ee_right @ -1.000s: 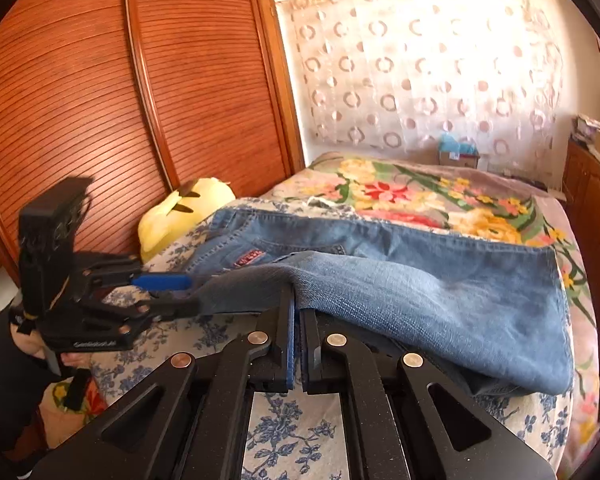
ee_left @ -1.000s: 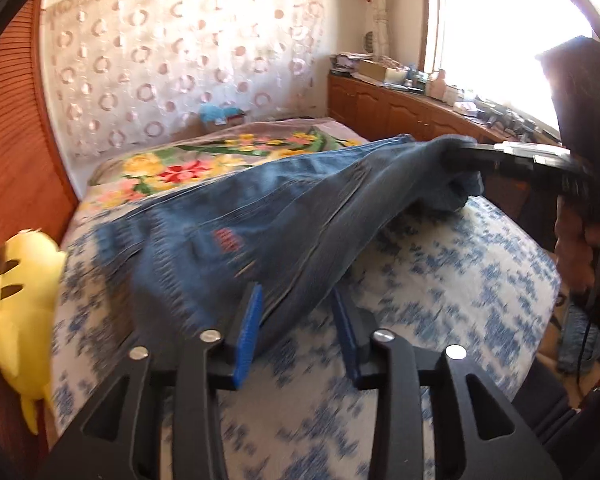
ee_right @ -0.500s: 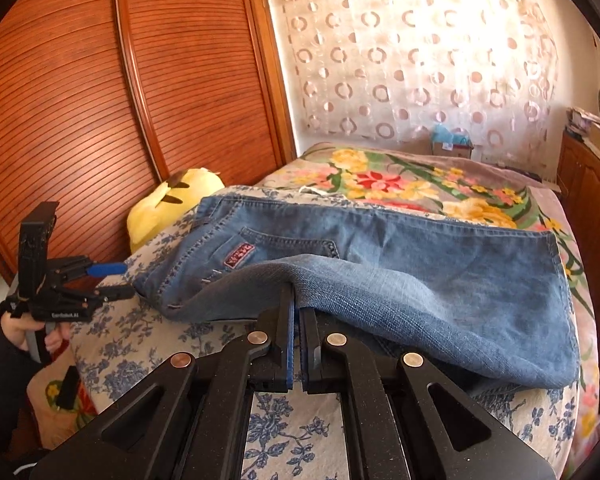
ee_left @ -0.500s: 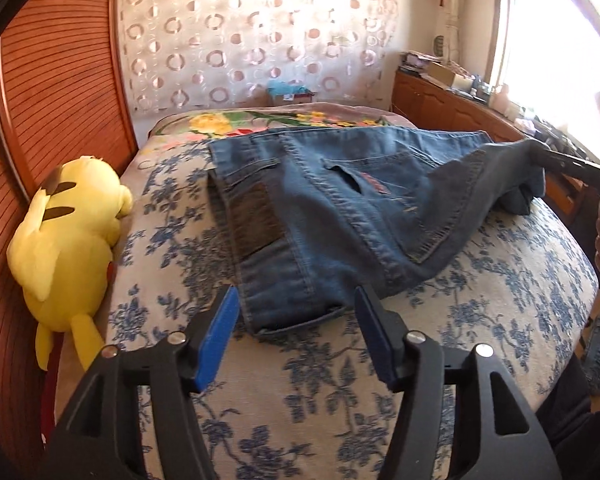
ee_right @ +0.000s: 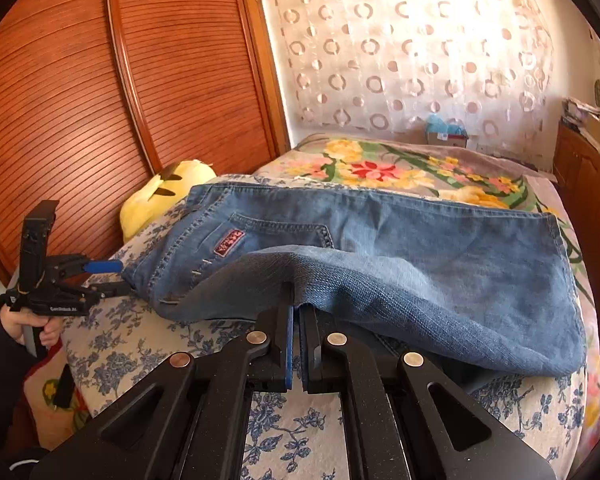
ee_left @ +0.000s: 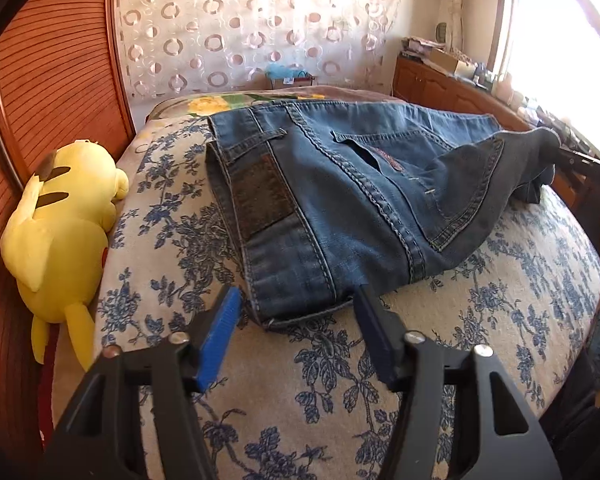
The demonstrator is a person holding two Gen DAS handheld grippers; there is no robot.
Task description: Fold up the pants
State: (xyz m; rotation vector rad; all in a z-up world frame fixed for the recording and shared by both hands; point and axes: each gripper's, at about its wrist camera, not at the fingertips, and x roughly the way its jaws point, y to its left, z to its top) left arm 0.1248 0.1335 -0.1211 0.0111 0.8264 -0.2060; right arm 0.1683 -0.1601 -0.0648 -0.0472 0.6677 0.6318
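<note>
Lying half-folded across the bed (ee_left: 260, 420), the jeans (ee_left: 340, 200) stay pinched at a doubled fold by the right gripper (ee_right: 298, 312); the left gripper (ee_left: 296, 320), fingers apart at the waistband corner, should probably re-grip squarely before both tension the denim evenly.

Denim hem (ee_right: 300, 280) inside tongs, hidden

Plush toy (ee_left: 60, 216) blocks bed's (ee_left: 300, 392) wardrobe side; near edge bare.
</note>
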